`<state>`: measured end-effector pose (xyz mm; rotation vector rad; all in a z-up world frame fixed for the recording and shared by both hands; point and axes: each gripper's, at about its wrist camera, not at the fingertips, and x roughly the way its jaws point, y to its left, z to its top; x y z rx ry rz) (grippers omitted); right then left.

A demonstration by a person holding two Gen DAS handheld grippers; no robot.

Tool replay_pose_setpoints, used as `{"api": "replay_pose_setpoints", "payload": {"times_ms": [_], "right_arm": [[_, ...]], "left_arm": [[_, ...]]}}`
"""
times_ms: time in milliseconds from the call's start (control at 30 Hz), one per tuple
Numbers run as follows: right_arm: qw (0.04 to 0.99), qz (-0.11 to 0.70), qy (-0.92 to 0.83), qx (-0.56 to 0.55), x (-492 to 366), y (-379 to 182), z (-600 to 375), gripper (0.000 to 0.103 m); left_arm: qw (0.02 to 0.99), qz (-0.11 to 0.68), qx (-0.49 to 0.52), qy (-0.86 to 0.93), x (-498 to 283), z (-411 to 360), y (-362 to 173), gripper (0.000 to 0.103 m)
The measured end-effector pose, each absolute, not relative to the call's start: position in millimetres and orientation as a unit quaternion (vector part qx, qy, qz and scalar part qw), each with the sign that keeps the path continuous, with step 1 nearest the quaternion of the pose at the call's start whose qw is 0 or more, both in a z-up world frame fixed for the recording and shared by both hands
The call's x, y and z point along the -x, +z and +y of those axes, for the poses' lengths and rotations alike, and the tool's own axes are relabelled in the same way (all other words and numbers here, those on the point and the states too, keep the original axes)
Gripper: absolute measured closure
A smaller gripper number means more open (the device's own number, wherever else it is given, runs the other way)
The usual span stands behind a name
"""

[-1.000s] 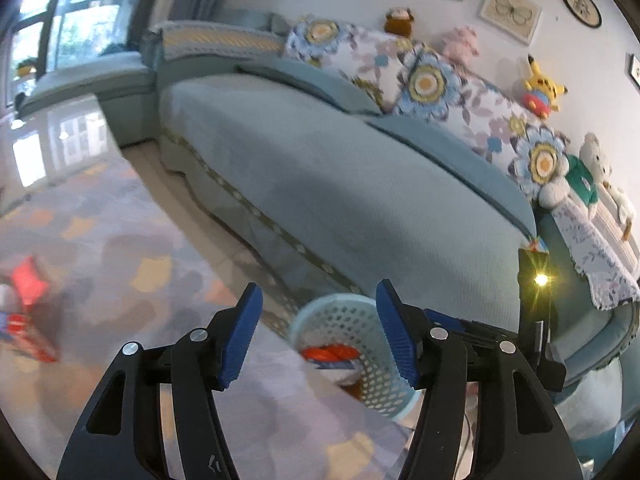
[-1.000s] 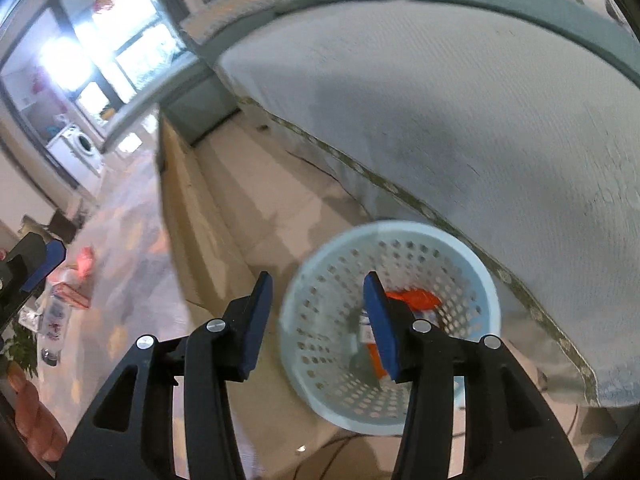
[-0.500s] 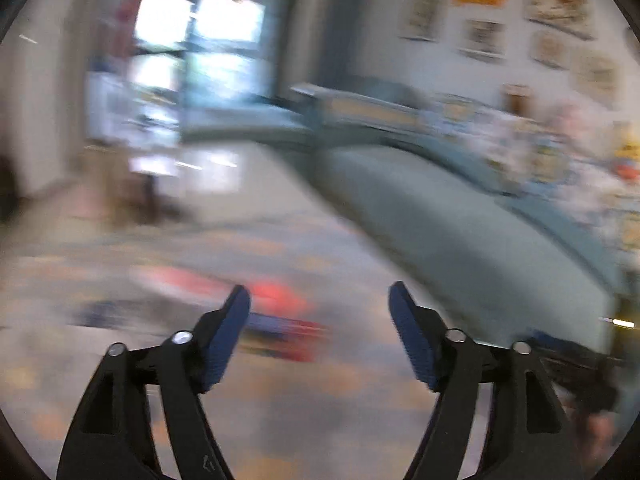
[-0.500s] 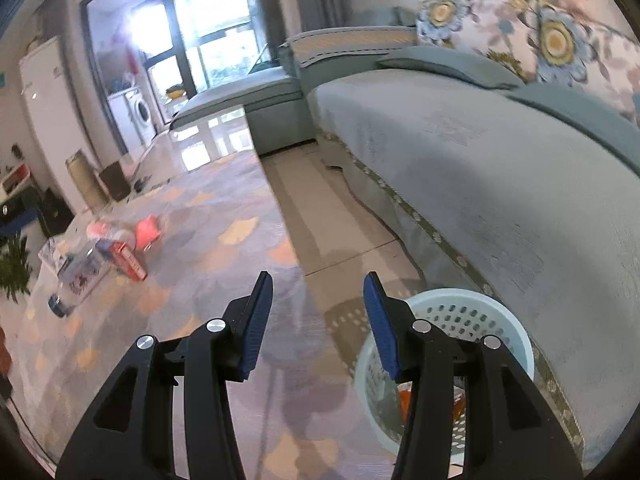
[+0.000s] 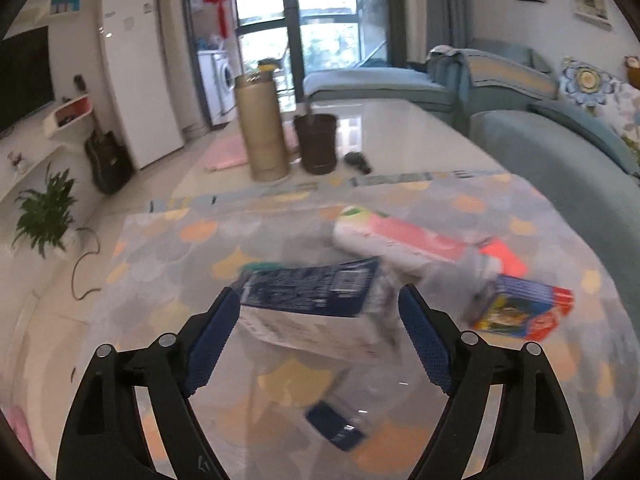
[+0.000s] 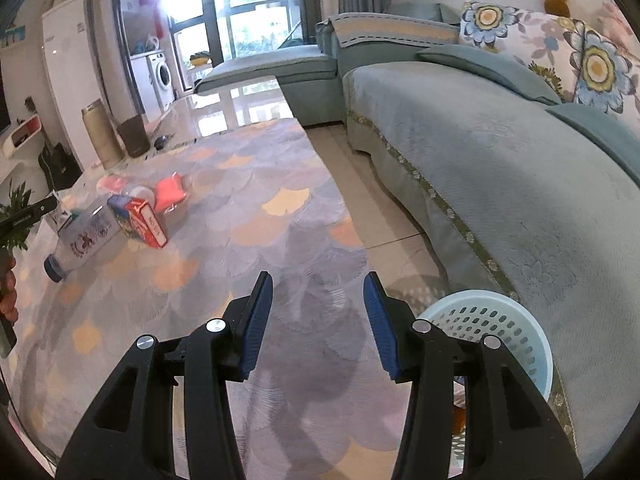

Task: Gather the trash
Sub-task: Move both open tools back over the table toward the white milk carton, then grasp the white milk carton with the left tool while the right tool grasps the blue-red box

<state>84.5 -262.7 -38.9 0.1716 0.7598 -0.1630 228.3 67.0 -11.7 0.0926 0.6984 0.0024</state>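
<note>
In the left wrist view my left gripper [image 5: 320,332] is open, its jaws on either side of a blue and white carton [image 5: 316,304] lying on the patterned cloth, not closed on it. Behind it lie a pink and white tube pack [image 5: 396,240], a red and blue carton [image 5: 520,312] and a clear bottle with a blue cap [image 5: 336,426]. In the right wrist view my right gripper [image 6: 318,320] is open and empty above the cloth. The pale blue trash basket [image 6: 496,324] stands at lower right by the sofa. The trash pile [image 6: 132,216] lies far left.
A teal sofa [image 6: 500,168] with flowered cushions runs along the right. A tall gold canister [image 5: 262,128] and a dark cup [image 5: 316,144] stand at the table's far end. A fridge [image 5: 136,72], a guitar and a plant [image 5: 44,216] are at left.
My left gripper swung from the basket by the sofa to the trash pile and now brackets the blue and white carton. My right gripper lifted away from the basket and faces the room.
</note>
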Motion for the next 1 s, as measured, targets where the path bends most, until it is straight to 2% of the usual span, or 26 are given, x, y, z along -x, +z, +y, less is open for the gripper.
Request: {"api": "replay_pose_setpoints", "payload": {"times_ms": [67,233,467,633,700,733,833,900,1000], "right_arm": [[0.921,0.374,-0.077,-0.080,-86.6,-41.8,-259.3,0.059],[0.920,0.380,-0.069,-0.070,-89.1,-46.9,-249.9,0.059],[0.921,0.382,-0.006,-0.069,-93.4,-43.7,-218.6,0.059],[0.923,0.376,0.064,-0.052,-105.3,-30.1,-177.1,0.059],[0.924,0.370,0.084,-0.040,-113.5,-23.7,-161.9,0.059],[0.925,0.366,0.094,-0.033,-120.7,-19.9,-154.2,0.059],[0.924,0.361,0.127,-0.025,-145.3,-12.8,-136.9,0.051],[0.923,0.360,0.138,-0.014,-163.1,-12.1,-127.9,0.041],[0.916,0.371,0.154,0.000,-191.3,-17.6,-115.0,0.040]], "left_arm": [[0.936,0.351,-0.031,-0.005,-228.5,80.3,-14.7,0.033],[0.930,0.367,0.003,-0.026,-212.2,113.9,-18.3,0.043],[0.923,0.384,0.018,-0.035,-185.4,166.2,-34.1,0.044],[0.916,0.390,0.042,-0.082,-170.1,183.0,-35.7,0.042],[0.912,0.388,0.066,-0.111,-169.0,186.5,-32.2,0.036],[0.911,0.388,0.078,-0.121,-169.8,186.7,-31.2,0.028],[0.905,0.392,0.125,-0.108,-187.1,189.7,-32.9,0.027],[0.898,0.399,0.159,-0.094,-202.3,191.3,-36.9,0.027],[0.887,0.426,0.167,-0.060,-226.5,184.3,-49.1,0.029]]}}
